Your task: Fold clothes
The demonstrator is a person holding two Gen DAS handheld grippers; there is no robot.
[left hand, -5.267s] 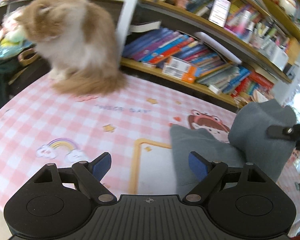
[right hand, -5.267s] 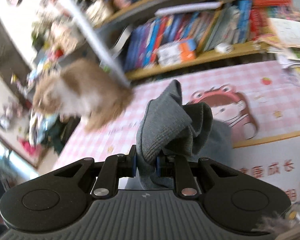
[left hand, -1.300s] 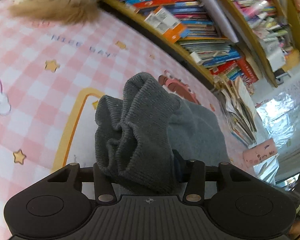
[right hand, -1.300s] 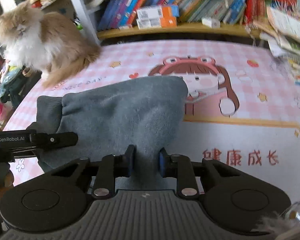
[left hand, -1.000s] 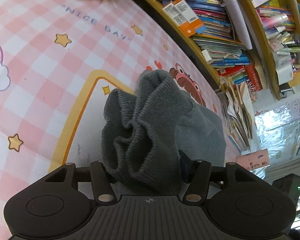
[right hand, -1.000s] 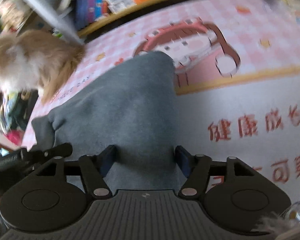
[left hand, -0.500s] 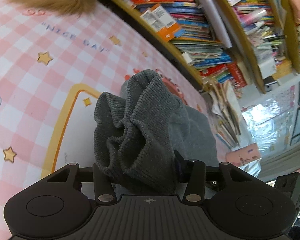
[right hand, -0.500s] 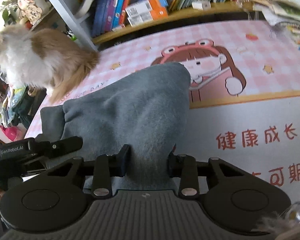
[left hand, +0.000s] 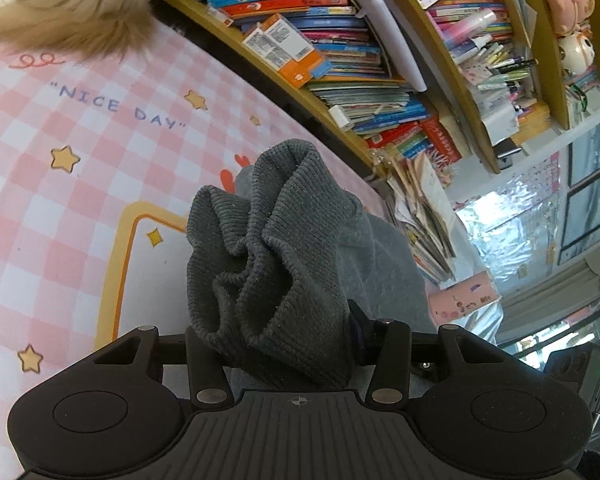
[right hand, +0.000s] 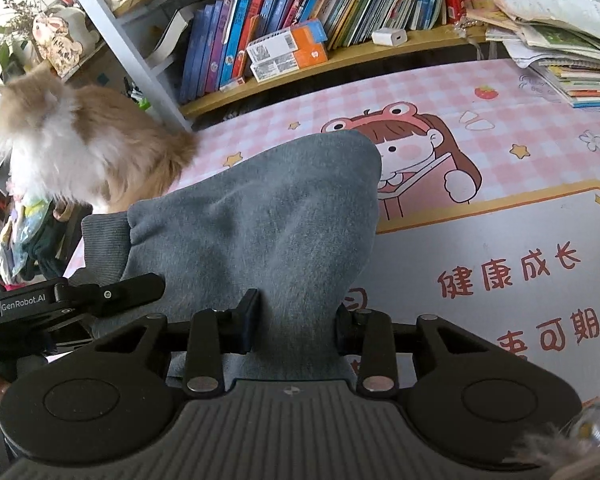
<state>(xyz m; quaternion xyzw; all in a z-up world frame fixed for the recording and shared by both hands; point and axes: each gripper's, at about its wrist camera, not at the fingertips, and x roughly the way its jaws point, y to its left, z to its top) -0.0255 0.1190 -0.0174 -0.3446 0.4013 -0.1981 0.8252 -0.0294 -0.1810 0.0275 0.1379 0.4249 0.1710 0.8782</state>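
The grey garment (right hand: 260, 216) is pinched at two places and hangs lifted above the pink checked table mat (left hand: 60, 160): the left gripper (left hand: 276, 336) has its jaws clamped on the bunched ribbed cuff (left hand: 260, 248), which stands up in folds between its fingers, and the right gripper (right hand: 296, 320) has its jaws pressed on a smooth fleece fold of the same cloth. Both pairs of jaws have just been closing, with cloth between them throughout. A second ago the right jaws stood wide with the fleece loose between them; now they squeeze it. The left jaws, already around the cuff then, have narrowed a little, and more of the bookshelf shows above the garment in the left view than before. Compared with the oldest frames, where the left jaws were empty and only the right gripper held the cloth, both now grip it. From the right view the left gripper (right hand: 100, 292) appears just left of the garment, its fingers against the ribbed end. Beyond the garment the mat shows a cartoon girl in a frog hat (right hand: 412, 152) and red Chinese characters. A fluffy ginger-and-white cat (right hand: 80, 148) sits on the mat behind and left of the garment. A wooden bookshelf (right hand: 340, 56) packed with books runs along the far edge behind it.
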